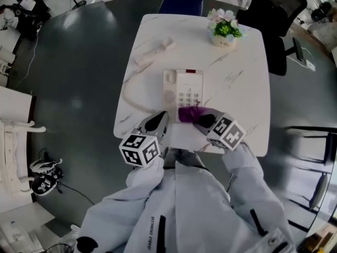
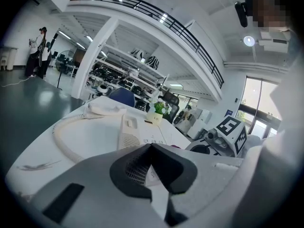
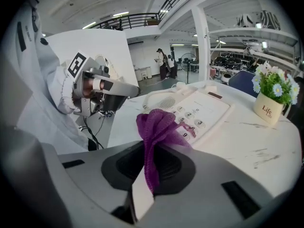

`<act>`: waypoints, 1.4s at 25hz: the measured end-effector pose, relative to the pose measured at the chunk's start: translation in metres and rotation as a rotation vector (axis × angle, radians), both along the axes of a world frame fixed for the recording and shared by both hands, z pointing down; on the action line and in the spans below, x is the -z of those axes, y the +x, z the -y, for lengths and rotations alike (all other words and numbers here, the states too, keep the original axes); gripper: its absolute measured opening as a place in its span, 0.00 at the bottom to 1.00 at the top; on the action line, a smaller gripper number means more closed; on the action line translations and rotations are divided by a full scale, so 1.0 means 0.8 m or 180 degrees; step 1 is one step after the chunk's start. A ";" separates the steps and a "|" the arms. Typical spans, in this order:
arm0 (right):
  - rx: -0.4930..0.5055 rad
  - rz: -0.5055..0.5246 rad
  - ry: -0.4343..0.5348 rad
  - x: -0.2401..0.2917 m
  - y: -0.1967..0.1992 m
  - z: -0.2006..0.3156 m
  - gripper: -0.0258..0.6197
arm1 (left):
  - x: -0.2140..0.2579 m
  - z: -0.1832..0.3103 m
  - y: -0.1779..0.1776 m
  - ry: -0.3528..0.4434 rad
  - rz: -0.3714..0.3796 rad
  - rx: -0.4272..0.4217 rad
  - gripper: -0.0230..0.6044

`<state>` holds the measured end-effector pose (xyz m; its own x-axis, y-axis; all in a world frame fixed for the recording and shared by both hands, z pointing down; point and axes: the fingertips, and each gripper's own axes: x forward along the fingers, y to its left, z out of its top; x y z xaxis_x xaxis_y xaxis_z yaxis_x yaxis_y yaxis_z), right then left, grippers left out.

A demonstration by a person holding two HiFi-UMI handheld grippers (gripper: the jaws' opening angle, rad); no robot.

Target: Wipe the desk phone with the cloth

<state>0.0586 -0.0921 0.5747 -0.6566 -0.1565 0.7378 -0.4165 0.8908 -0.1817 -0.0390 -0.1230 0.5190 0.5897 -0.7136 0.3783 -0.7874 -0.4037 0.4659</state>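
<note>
Right gripper point(image 3: 150, 172) clamped on purple cloth point(image 3: 156, 125), jaws pointing forward-left from a white-sleeved forearm, cloth bunch touching the near keypad edge of the desk phone point(image 1: 183, 88). Left gripper point(image 2: 153, 169) jaws together, nothing between them, held low just beside the phone's near-left corner. Handset point(image 1: 154, 51) lies off the phone on the white table point(image 1: 239, 83), flower pot point(image 1: 225, 31) at the far edge.

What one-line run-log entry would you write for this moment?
right gripper: shut on cloth, at phone near edge | left gripper: shut, empty, by phone | handset: off phone, on table
</note>
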 end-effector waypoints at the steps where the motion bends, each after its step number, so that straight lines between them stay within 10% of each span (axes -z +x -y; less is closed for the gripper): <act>1: 0.0025 -0.0003 -0.0025 0.000 -0.001 -0.003 0.10 | 0.000 0.000 -0.001 -0.0004 0.0001 0.0005 0.03; 16: 0.0128 0.0168 -0.0324 0.003 -0.005 -0.024 0.10 | 0.008 0.004 -0.008 0.0060 0.0004 0.0065 0.03; 35: -0.0887 0.1408 0.0492 0.106 0.010 0.056 0.10 | 0.054 0.027 0.000 0.0448 0.0109 0.0225 0.03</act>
